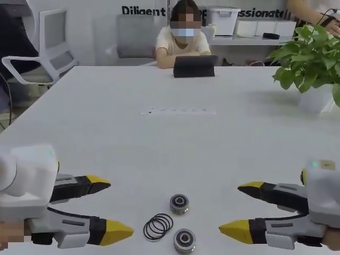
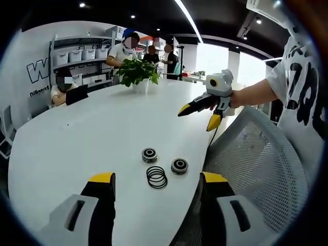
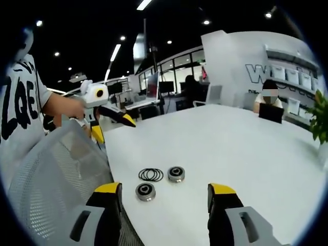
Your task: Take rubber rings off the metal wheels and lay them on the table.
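Black rings (image 1: 158,227) by metal wheels (image 1: 179,203), left claw (image 1: 120,207) and right claw (image 1: 229,207) spread empty, plant (image 1: 311,58) beyond

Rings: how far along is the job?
Done: a stack of rings lies on the table beside the far wheel and near wheel. In hand: nothing; left gripper and right gripper are open, clear of the parts. Left: possibly more rings; both wheels' rims look dark, but I cannot tell if rubber is on them.

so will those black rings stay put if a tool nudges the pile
The rubber rings lie thin and loosely overlapped on the smooth table, so they would probably slide apart. Such slim loops are likely light and floppy, bending when pinched.
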`<action>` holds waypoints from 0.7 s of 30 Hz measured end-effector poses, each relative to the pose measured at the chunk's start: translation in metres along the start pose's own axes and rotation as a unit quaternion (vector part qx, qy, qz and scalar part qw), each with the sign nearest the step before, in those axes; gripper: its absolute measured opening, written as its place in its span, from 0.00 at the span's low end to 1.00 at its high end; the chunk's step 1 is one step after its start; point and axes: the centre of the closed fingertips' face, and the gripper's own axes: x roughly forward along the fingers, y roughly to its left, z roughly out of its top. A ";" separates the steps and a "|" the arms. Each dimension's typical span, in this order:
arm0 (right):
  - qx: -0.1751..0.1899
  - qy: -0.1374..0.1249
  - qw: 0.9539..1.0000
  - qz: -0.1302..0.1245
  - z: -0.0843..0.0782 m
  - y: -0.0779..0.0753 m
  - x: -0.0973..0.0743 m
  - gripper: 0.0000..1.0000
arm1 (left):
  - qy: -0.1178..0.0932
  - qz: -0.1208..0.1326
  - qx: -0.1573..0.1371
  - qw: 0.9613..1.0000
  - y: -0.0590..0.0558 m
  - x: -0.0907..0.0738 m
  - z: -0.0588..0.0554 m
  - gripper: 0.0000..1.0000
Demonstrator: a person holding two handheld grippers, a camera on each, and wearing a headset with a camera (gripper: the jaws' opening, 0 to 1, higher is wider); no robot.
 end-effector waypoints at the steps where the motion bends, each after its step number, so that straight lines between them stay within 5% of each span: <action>1: 0.000 0.000 1.000 0.000 0.000 0.001 -0.001 0.68 | -0.001 0.000 0.000 1.000 0.000 0.000 0.000 0.65; 21: -0.026 0.018 0.999 -0.006 -0.003 0.016 -0.005 0.83 | 0.001 0.010 0.012 1.000 -0.010 -0.008 -0.001 0.75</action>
